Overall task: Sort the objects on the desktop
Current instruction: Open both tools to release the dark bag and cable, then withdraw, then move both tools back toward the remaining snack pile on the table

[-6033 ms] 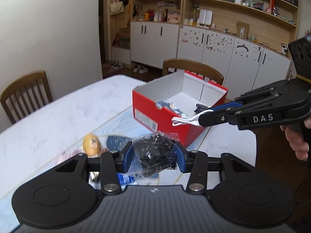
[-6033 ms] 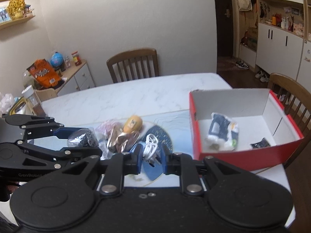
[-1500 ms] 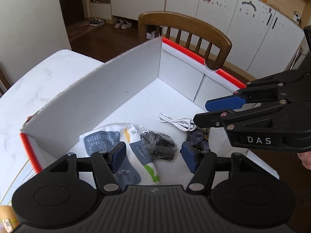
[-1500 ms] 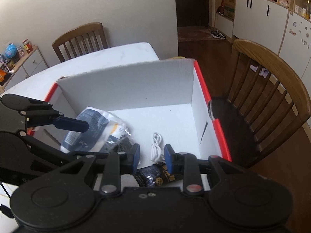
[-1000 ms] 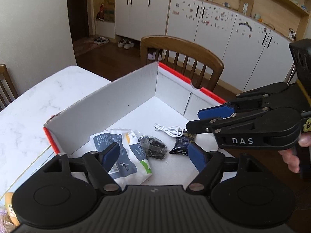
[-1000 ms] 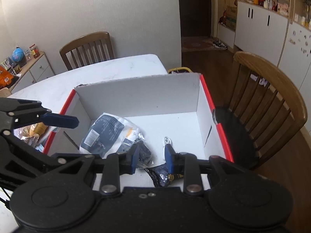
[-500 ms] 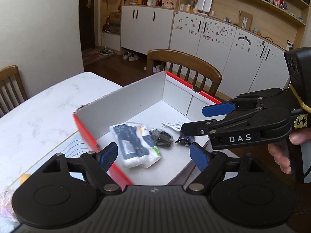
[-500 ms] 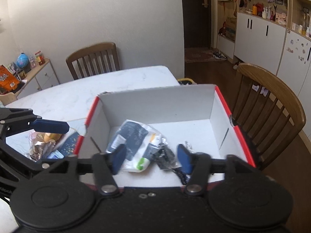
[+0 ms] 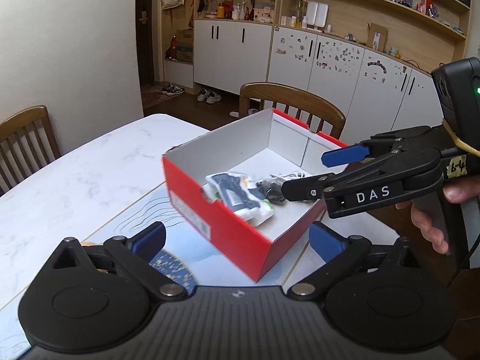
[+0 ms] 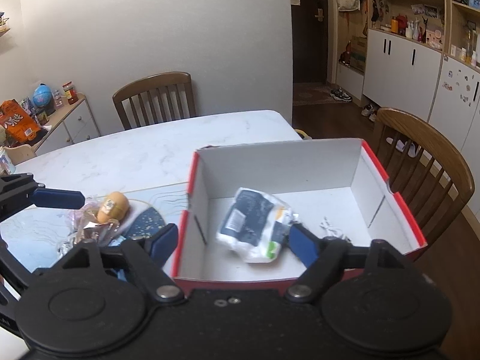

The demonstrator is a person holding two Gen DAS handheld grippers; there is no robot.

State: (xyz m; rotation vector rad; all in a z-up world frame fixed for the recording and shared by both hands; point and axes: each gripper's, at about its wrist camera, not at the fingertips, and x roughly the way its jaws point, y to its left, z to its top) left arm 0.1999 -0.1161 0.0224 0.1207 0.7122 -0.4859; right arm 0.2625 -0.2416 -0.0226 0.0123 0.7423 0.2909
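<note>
- The red box (image 9: 228, 225) stands open on the white table (image 9: 75, 180), by the corner nearest a wooden chair (image 9: 294, 99).
- The left gripper (image 9: 237, 240) tilts down toward the box from the near side; its blue pads (image 9: 148, 237) stand wide and the jaws are opening, with nothing gripped. The box's near corner shows between them.
- The right gripper (image 10: 234, 240) also tilts down over the box's near wall, jaws opening, pads clear of everything. A hand (image 9: 432, 219) holds its handle to the right of the box.
- Inside the box lie a white-and-navy pouch (image 10: 255, 225), a small black packet (image 9: 271, 190) beside it, and a white cable (image 10: 331, 229) toward the chair side.
- Left of the box, on a blue mat (image 10: 45, 240), sit a yellow egg-shaped toy (image 10: 114, 205) and some clear wrappers (image 10: 90, 228), well apart from both tools.
</note>
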